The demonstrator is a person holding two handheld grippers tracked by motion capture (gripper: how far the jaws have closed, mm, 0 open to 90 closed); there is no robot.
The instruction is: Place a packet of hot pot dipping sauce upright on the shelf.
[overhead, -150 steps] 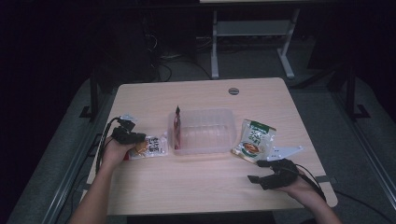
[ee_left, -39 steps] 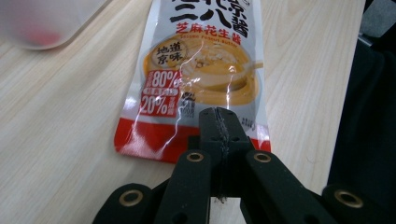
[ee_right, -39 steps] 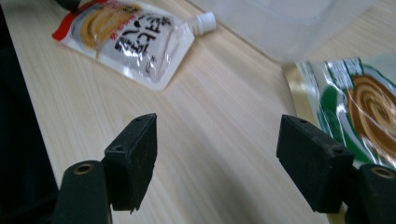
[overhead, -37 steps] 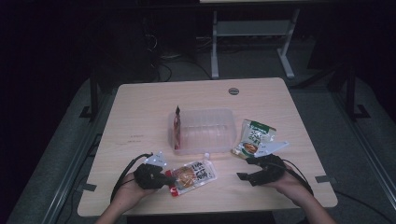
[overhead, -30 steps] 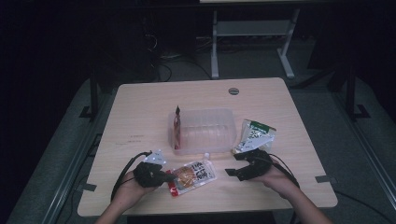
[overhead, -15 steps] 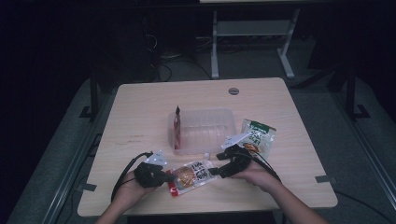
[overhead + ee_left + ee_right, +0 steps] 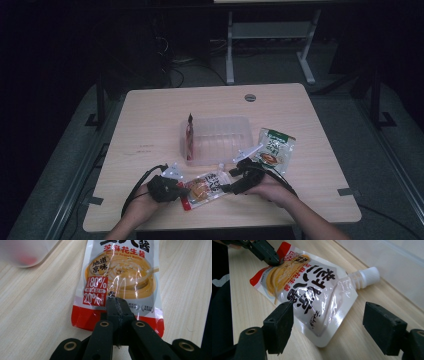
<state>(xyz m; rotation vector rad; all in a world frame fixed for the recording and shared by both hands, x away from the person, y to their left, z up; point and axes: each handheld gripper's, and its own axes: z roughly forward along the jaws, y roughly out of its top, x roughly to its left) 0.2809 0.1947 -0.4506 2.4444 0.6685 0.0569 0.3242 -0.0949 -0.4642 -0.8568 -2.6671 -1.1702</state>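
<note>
Two tongs (image 7: 182,189) (image 7: 226,188) — one pouch (image 7: 202,187)

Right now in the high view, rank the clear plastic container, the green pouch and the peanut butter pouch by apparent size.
1. Clear plastic container, clearly largest.
2. Green pouch and sesame peanut butter pouch: they look alike; the tools cover both ends of the peanut butter pouch, so I won't rank them.

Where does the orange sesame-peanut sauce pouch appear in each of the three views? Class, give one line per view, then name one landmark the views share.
High view: the sauce pouch lies near the table's front edge, between the two hands.
Left gripper view: the pouch fills the upper middle, its red bottom edge pinched by the left tongs.
Right gripper view: the pouch lies centre, beyond the open right tongs.
Shared landmark: the clear plastic container just behind the pouch.
</note>
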